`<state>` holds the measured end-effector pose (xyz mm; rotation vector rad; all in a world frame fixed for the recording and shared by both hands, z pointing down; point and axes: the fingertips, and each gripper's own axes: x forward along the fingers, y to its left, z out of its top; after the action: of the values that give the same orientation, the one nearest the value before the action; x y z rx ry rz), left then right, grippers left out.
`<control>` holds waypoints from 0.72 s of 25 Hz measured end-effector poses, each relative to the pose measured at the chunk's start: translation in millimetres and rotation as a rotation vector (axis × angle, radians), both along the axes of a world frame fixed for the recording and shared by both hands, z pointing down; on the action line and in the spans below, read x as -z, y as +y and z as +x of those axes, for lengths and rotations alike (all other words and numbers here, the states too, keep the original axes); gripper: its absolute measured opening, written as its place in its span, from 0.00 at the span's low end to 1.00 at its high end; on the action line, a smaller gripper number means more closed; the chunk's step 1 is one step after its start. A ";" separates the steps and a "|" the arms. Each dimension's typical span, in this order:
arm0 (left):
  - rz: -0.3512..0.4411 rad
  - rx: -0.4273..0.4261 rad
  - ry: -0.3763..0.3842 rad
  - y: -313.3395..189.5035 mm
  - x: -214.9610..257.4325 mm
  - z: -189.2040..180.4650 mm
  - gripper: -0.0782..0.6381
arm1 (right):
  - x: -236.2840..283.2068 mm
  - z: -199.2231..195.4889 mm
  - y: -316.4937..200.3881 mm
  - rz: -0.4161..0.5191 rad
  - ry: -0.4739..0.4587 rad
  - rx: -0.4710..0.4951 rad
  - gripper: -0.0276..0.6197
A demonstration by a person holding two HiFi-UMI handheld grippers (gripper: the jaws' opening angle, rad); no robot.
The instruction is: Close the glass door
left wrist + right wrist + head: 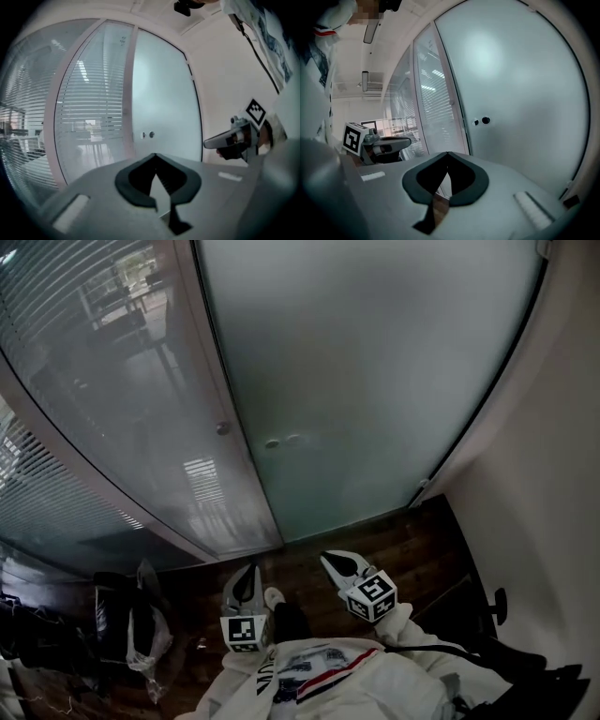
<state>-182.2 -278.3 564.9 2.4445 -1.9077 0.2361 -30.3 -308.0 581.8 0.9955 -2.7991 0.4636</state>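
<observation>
the glass door stood straight ahead of the person and filled the upper middle of the head view. it lay between a pale frame post on its left and a white wall on its right. it was one tall frosted pane, milky grey-green, with nothing readable through it and a soft bright patch of light high up. a thin dark edge ran down its wall side. two small round fittings sat side by side close to its post-side edge. its bottom edge met the dark wooden floor. left of the post, a glass panel showed horizontal blinds.

the left gripper and the right gripper were held low, both pointing at the door, apart from it and touching nothing. each gripper's jaws met at the tips with nothing between them.
</observation>
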 end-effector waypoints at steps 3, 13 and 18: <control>0.003 -0.017 -0.013 21.3 1.2 22.5 0.10 | -2.9 28.6 27.7 -0.004 -0.017 -0.030 0.05; 0.041 -0.094 -0.093 90.6 29.6 68.7 0.10 | 8.0 59.6 108.5 0.026 -0.049 -0.074 0.05; 0.026 -0.135 -0.098 120.8 34.3 80.2 0.10 | 3.2 65.5 136.8 -0.002 -0.044 -0.100 0.05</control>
<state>-102.0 -157.6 530.6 2.6294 -1.7927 0.3432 35.2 -171.1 578.6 1.1429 -2.7963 0.5060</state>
